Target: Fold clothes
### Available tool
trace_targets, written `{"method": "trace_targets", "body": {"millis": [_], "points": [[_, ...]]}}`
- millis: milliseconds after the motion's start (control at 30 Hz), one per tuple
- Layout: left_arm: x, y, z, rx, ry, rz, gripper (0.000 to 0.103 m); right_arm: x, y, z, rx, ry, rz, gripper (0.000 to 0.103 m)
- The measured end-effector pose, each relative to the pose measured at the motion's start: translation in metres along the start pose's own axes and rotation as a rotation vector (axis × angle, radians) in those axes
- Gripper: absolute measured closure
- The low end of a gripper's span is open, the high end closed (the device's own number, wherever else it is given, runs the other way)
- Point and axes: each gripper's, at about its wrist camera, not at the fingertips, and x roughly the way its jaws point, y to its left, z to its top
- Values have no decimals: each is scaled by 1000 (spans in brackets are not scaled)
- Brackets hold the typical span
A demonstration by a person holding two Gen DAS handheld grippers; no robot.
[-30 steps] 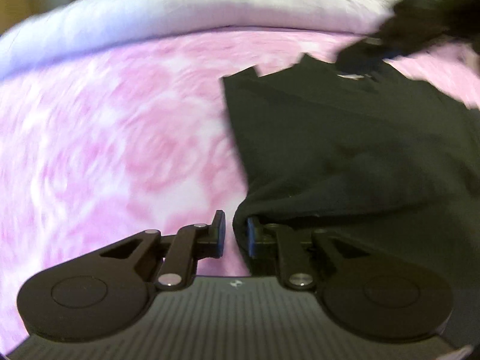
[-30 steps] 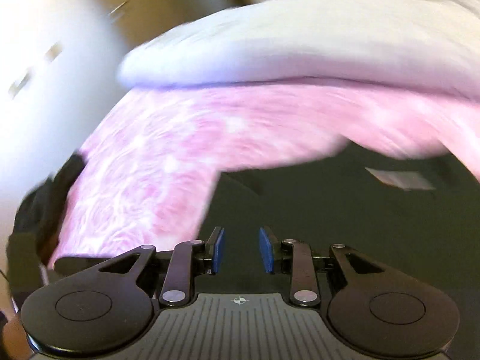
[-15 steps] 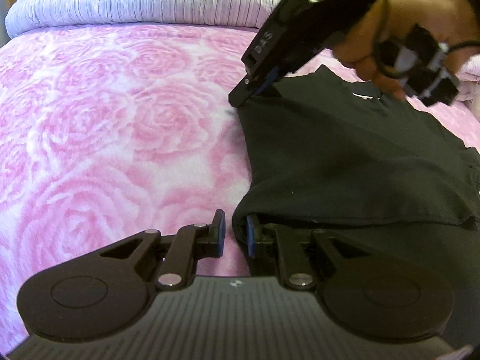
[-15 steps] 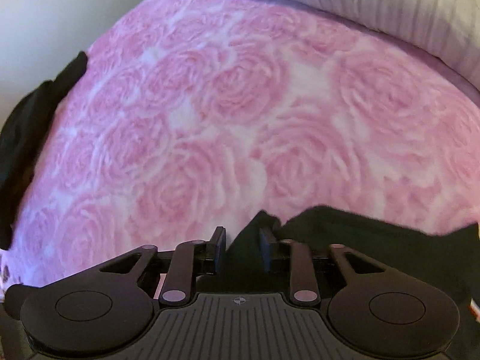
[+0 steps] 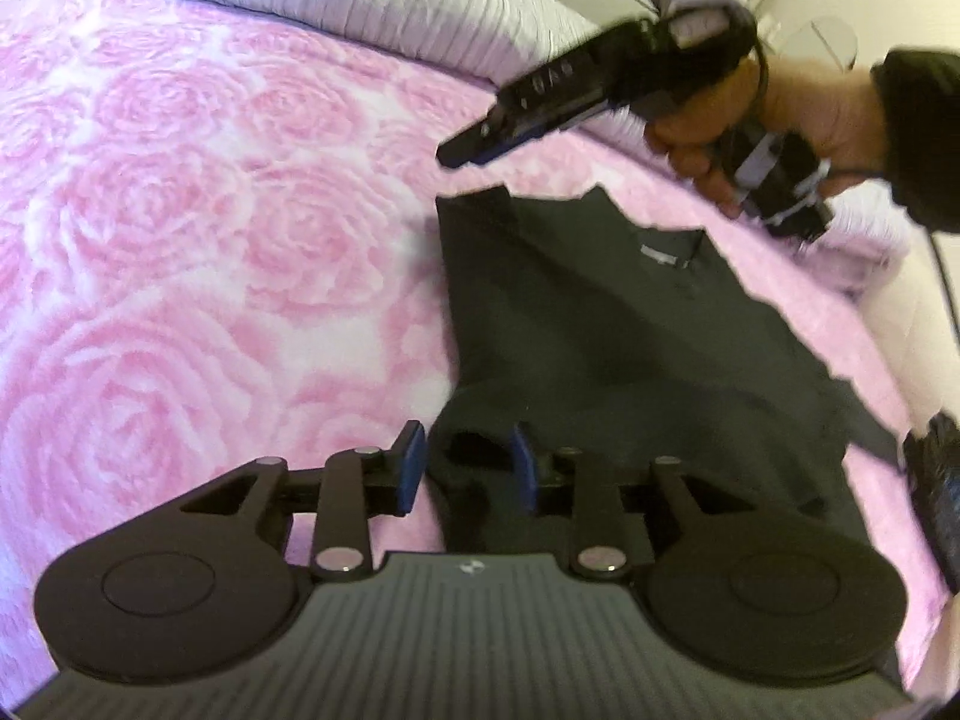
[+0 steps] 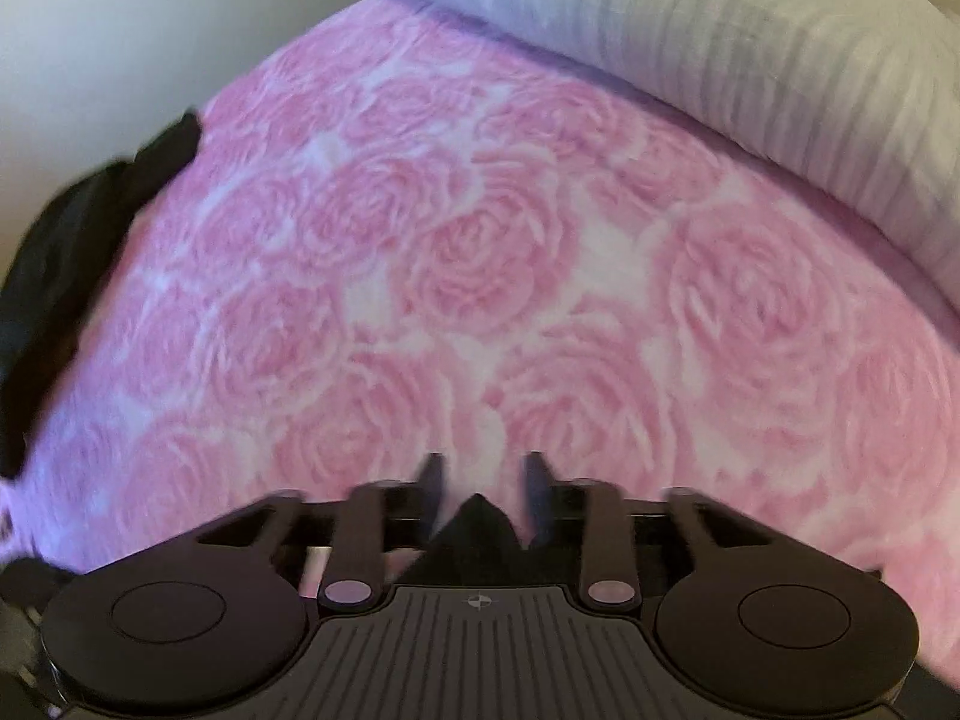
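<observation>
We saw a matt black cloth garment [image 5: 630, 348] lying on a plush pink rose-textured blanket [image 5: 198, 252], beside a ribbed pale quilted cover [image 6: 750, 54], while the left gripper [image 5: 465, 468] showed matt black plastic arms, dull metal rivets and blue rubbery-looking pads [image 5: 411, 468].

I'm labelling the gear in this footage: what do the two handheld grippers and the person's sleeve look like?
Each gripper, left and right, is black, with two round discs, silver pivot pins, blue finger pads and a grey ribbed base bearing a small crosshair mark. The right one shows a green light and cables. The sleeve is black.
</observation>
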Motion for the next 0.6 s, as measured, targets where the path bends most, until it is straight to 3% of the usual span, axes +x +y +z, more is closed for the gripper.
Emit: {"method": "trace_targets", "body": {"millis": [33, 167, 233, 267, 367, 500, 600], "points": [[3, 3, 3, -21, 2, -8, 69, 5, 0, 2, -22, 26, 10, 58], [25, 20, 16, -142, 27, -38, 70, 31, -5, -3, -63, 164, 67, 58], [34, 23, 18, -161, 59, -52, 75, 38, -9, -4, -41, 181, 86, 74], [37, 23, 18, -160, 76, -56, 85, 41, -12, -4, -25, 186, 90, 98], [41, 21, 16, -151, 98, -57, 93, 43, -3, 3, -55, 168, 106, 100], [40, 19, 4, -165, 93, -20, 93, 44, 18, 23, -130, 113, 125, 100], [41, 19, 4, -158, 92, -7, 93, 59, 24, 24, -183, 145, 103, 100]]}}
